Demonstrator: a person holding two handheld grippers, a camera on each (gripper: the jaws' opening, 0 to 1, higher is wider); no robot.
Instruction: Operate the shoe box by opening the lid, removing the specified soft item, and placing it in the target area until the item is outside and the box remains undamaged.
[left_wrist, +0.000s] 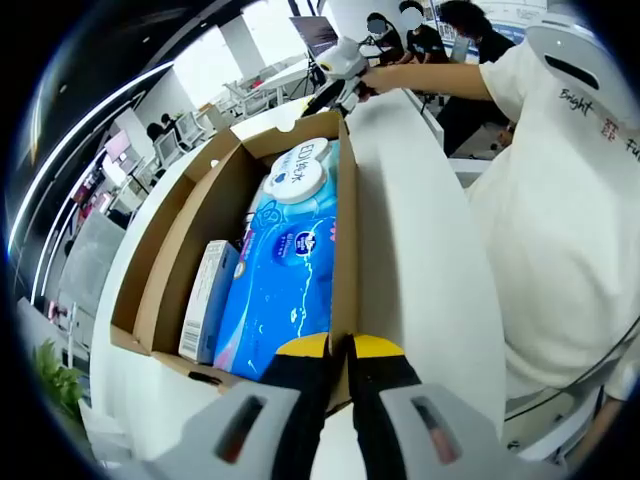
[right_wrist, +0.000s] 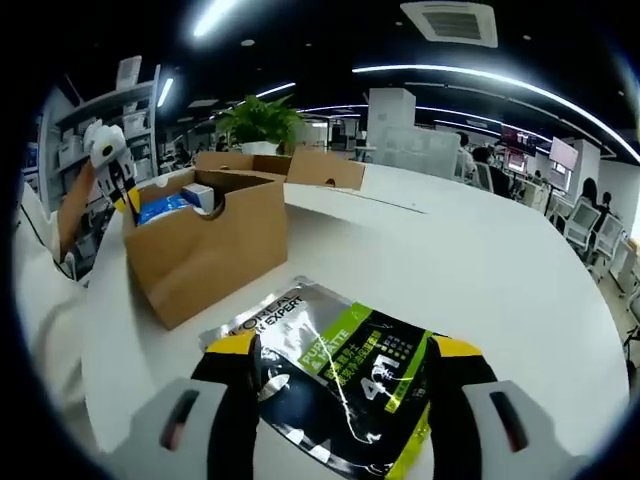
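Pinching the near wall of the open cardboard shoe box (left_wrist: 345, 260), my left claw (left_wrist: 338, 352) has its yellow-tipped jaws closed tight on the edge. Inside the box lie a blue wet-wipes pack (left_wrist: 285, 270) with a white round lid, and beside it a slim white carton (left_wrist: 207, 300). My right claw (right_wrist: 345, 350) stands wide, its jaws on either side of a silver-and-green soft pouch (right_wrist: 340, 385) lying flat on the white table (right_wrist: 480, 260), outside the box and near it. Beyond, a person in a white T-shirt (left_wrist: 560, 210) stands at the table's edge, with a potted plant (right_wrist: 262, 122) behind the box.
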